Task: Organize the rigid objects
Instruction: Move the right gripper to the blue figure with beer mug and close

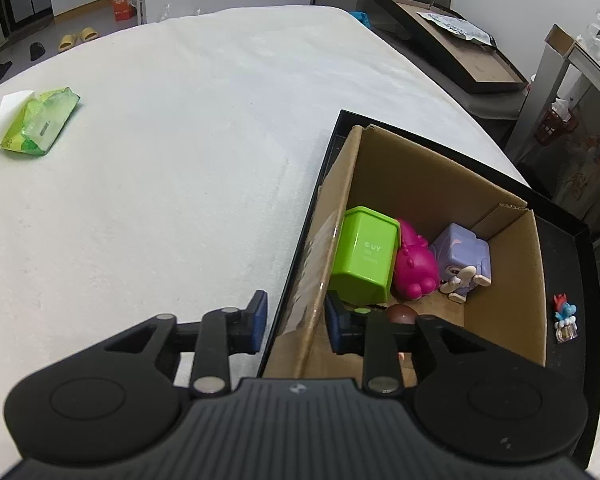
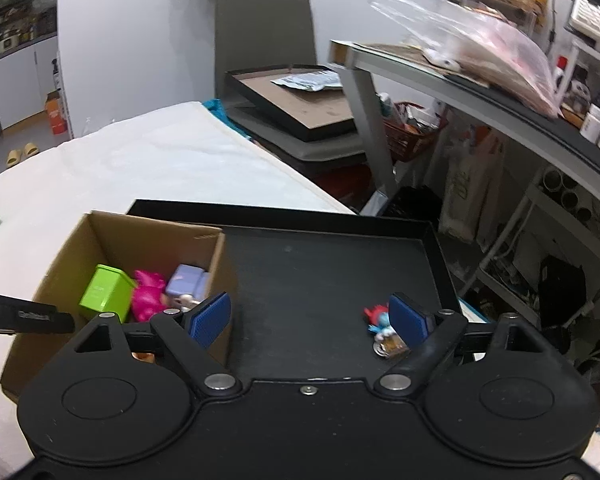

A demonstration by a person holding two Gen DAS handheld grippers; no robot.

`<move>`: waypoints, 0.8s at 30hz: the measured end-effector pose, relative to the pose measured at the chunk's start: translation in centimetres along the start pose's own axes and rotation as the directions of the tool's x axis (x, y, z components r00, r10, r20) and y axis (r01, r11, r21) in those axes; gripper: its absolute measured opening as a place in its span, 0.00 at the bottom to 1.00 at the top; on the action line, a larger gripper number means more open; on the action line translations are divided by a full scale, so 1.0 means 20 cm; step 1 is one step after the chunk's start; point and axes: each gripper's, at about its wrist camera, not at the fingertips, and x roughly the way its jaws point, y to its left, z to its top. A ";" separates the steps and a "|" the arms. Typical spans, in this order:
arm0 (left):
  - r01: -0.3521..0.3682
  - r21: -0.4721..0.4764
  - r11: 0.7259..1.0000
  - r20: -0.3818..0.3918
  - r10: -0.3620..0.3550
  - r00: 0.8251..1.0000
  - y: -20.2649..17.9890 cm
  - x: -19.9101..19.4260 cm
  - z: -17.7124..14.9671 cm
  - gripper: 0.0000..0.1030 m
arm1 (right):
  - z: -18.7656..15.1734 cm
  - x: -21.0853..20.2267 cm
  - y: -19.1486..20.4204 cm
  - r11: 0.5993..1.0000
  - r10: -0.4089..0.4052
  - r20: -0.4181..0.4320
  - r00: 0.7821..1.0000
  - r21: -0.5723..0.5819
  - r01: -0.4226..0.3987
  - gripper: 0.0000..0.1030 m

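Left gripper spread open, straddling the cardboard box wall. Right gripper wide open, empty, over the black tray; one small blue figurine lies just beside its right finger. Inside the box: one green container, one pink toy, one purple toy. Farther off, one green packet on the white table.

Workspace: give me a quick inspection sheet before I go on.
Surface: white cloth table; black tray at its edge.
Job's things: cardboard box in the tray holds green container, pink toy, purple toy; small blue figure on the tray floor.
Clutter: green wipes pack.
Grippers: left gripper straddles the box wall, open; right gripper open, empty.
Cables: nothing seen.
Surroundings: crowded shelves, chair.
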 end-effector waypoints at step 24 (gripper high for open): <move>-0.135 0.067 0.989 0.033 0.133 0.991 -0.16 0.06 0.01 0.51 | -0.21 0.28 -0.30 0.988 -0.014 -0.029 0.999 0.153 0.018 0.92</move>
